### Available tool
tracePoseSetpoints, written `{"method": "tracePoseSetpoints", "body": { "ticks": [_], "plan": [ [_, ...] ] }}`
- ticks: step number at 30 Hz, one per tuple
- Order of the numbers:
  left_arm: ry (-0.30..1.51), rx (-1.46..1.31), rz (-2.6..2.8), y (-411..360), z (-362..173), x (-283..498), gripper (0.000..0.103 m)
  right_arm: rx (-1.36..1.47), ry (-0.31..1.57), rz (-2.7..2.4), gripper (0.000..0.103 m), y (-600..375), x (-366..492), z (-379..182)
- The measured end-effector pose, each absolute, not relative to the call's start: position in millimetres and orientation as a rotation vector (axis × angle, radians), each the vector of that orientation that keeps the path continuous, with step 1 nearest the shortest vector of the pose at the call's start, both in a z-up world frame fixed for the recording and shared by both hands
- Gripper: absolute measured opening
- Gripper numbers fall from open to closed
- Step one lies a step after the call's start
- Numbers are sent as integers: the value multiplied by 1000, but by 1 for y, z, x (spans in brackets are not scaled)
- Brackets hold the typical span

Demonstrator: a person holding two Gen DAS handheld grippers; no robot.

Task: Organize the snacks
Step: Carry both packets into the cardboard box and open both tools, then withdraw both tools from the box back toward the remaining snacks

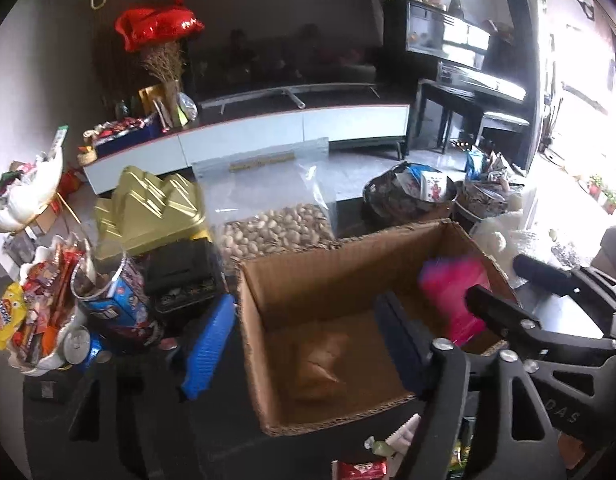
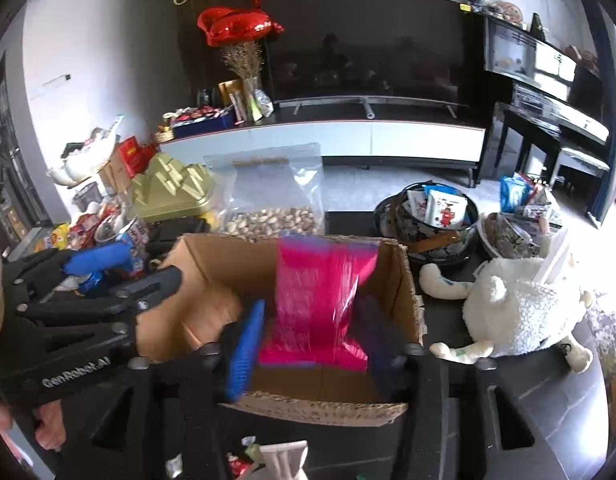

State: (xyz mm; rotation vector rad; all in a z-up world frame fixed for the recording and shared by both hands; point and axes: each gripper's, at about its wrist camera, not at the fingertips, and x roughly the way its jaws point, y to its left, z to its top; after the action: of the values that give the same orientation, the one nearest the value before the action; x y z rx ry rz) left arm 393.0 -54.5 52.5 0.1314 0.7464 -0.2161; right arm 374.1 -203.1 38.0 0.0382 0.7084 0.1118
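**Two tools over one open box, a pink packet between them**

One pink snack packet [image 2: 321, 304] sits in the mouth of the cardboard box [image 2: 212, 264], smeared with motion blur so that its print cannot be read. It is bright magenta with a bluish-purple band along its top edge and another along the bottom, and it stands roughly upright against the box's right-hand side. From the left wrist view the same packet [image 1: 453, 300] shows as a pink blur at the far right corner of the box [image 1: 308, 280], whose brown floor carries a paler patch of tape.

The right tool [image 2: 308, 344] has its blue-padded fingers spread to either side of the packet; the pads do not press on it, so the tool is open. The left tool [image 1: 300, 340] is open as well, one blue finger left of the box and the other inside it, with nothing between them.

The box stands on a dark worktop [image 1: 212, 432]. Behind it leans a clear bag of pistachios [image 2: 268, 216]; a gold tin [image 1: 156, 208] and a heap of wrapped snacks [image 1: 32, 312] lie to the left. A white plush toy [image 2: 519, 312] lies to the right, near bowls of packets [image 2: 431, 216].
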Motion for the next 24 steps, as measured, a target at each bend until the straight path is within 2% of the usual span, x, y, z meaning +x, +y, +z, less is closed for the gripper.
{"method": "tracePoseSetpoints", "body": {
  "ticks": [5, 13, 18, 24],
  "plan": [
    [708, 148, -195, -50, 58, 375, 83, 43, 688, 105, 65, -206, 361, 43],
    [645, 190, -155, -43, 69, 332, 87, 52, 692, 120, 65, -204, 327, 48],
    [596, 246, -147, -40, 70, 298, 88, 43, 712, 144, 65, -199, 303, 43],
    [619, 240, -162, -30, 66, 270, 88, 33, 743, 161, 65, -192, 279, 38]
  ]
}}
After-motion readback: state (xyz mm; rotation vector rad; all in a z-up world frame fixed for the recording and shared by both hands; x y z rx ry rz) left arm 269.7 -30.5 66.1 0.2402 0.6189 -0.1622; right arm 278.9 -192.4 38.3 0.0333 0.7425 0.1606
